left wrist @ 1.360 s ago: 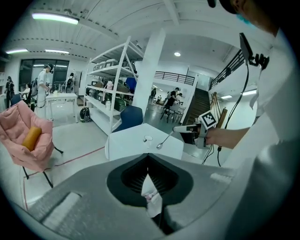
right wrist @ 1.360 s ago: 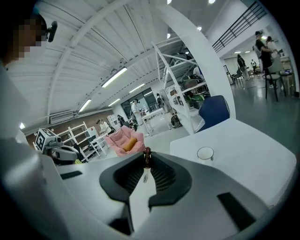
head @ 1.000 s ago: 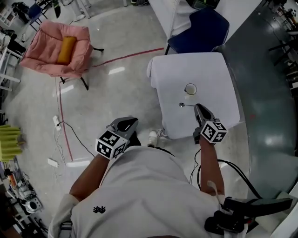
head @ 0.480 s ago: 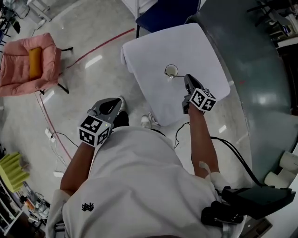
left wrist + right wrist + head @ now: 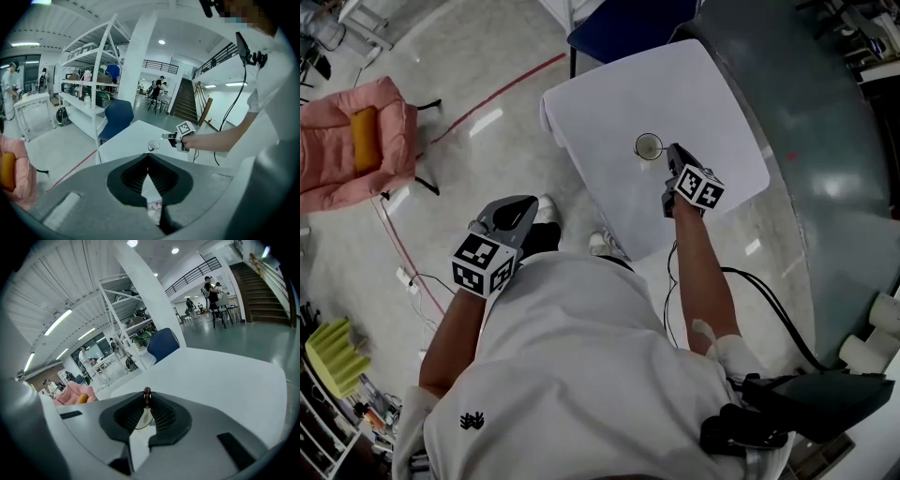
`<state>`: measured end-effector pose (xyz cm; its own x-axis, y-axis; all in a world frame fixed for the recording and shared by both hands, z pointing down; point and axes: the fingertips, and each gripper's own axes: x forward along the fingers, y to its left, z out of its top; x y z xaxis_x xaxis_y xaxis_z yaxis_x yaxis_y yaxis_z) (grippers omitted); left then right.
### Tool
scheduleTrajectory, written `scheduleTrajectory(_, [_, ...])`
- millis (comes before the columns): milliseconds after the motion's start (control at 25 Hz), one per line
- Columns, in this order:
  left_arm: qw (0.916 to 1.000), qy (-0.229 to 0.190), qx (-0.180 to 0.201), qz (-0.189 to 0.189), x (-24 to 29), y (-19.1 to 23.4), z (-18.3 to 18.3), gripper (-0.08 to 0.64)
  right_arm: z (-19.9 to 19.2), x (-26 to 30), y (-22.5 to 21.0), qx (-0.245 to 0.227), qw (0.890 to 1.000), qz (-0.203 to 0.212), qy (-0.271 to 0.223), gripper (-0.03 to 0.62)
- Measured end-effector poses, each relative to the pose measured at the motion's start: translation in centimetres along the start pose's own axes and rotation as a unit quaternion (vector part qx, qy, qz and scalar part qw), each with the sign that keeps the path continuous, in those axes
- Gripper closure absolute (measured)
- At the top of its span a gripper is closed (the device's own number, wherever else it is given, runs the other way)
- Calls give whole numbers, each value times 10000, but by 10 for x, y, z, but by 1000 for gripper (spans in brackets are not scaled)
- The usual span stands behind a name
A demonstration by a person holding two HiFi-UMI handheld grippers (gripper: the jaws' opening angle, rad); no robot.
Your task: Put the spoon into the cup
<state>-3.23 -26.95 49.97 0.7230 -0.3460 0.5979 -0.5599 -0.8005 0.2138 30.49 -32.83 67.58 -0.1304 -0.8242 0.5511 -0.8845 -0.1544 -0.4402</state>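
Note:
A small pale cup (image 5: 649, 146) stands near the middle of the white table (image 5: 712, 103). My right gripper (image 5: 672, 153) is over the table, with its tips right beside the cup's rim. It is shut on the spoon (image 5: 147, 391), whose small dark end shows between the fingertips. In the left gripper view the spoon's silver end (image 5: 164, 136) points at the cup (image 5: 153, 146). My left gripper (image 5: 517, 212) hangs over the floor left of the table, shut, with nothing in it.
A blue chair (image 5: 623, 23) stands at the table's far side. A pink armchair (image 5: 347, 150) with an orange cushion is at far left. A red line and cables run across the shiny floor. White shelving (image 5: 86, 89) stands behind the table.
My right gripper has carried the spoon across the table from short of the cup to just beside its rim. The left gripper has drifted a little over the floor.

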Motion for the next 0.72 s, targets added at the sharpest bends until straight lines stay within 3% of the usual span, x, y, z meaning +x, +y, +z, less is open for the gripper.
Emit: scheduleTrajectory(720, [9998, 131, -120, 111, 11, 19, 5, 549, -20, 42, -12, -40, 9997, -41, 240, 540])
